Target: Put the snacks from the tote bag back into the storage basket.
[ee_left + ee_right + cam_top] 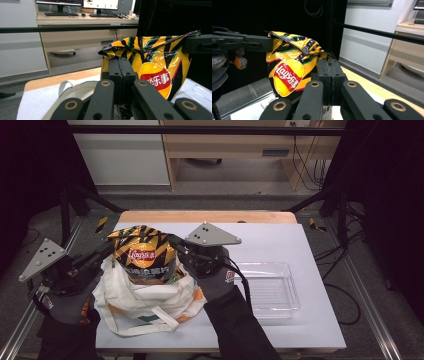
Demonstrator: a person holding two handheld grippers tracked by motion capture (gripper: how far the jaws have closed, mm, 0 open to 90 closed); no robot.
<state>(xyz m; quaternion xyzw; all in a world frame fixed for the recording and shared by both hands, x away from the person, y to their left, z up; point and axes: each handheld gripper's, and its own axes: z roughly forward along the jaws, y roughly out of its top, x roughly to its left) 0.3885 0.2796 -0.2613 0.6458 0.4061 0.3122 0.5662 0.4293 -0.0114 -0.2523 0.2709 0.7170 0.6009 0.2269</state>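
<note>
Chip bag point(144, 257) (top corners pinched) between left hand-held gripper point(106, 251) and right hand-held gripper point(176, 245).

right gripper point(329, 65) | fingers closed on chip bag point(292, 72) corner
</note>
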